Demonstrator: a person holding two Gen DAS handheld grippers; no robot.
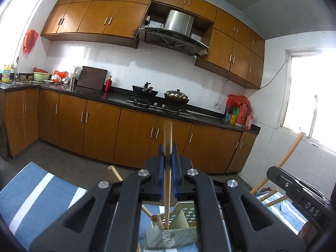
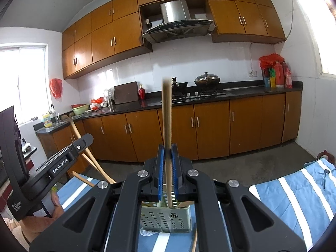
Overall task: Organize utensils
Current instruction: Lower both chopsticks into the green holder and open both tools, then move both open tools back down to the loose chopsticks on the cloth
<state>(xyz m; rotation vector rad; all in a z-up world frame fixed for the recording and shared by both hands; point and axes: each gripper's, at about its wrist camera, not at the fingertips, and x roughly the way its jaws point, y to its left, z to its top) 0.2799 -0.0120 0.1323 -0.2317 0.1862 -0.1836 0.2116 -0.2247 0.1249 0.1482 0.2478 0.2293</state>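
A pale green perforated utensil holder point(image 1: 180, 220) point(image 2: 166, 218) stands on a blue and white striped cloth point(image 1: 31, 193) point(image 2: 294, 199). My left gripper point(image 1: 168, 149) is shut on an upright wooden stick point(image 1: 168, 178) whose lower end is inside the holder. My right gripper point(image 2: 168, 151) has a second upright wooden stick point(image 2: 167, 126) between its blue pads, with a thin dark gap beside it; its foot rests in the holder. Another wooden handle point(image 1: 156, 219) leans in the holder. Each view shows the other gripper's black body point(image 1: 294, 191) point(image 2: 63, 163) at its edge.
Loose wooden sticks point(image 1: 271, 199) point(image 2: 83, 178) lie on the cloth beside the holder. A small black item point(image 2: 325, 178) lies on the cloth at far right. Across a grey floor stands a dark counter point(image 2: 241, 90) with a stove, two woks point(image 1: 176, 97), bottles and wooden cabinets.
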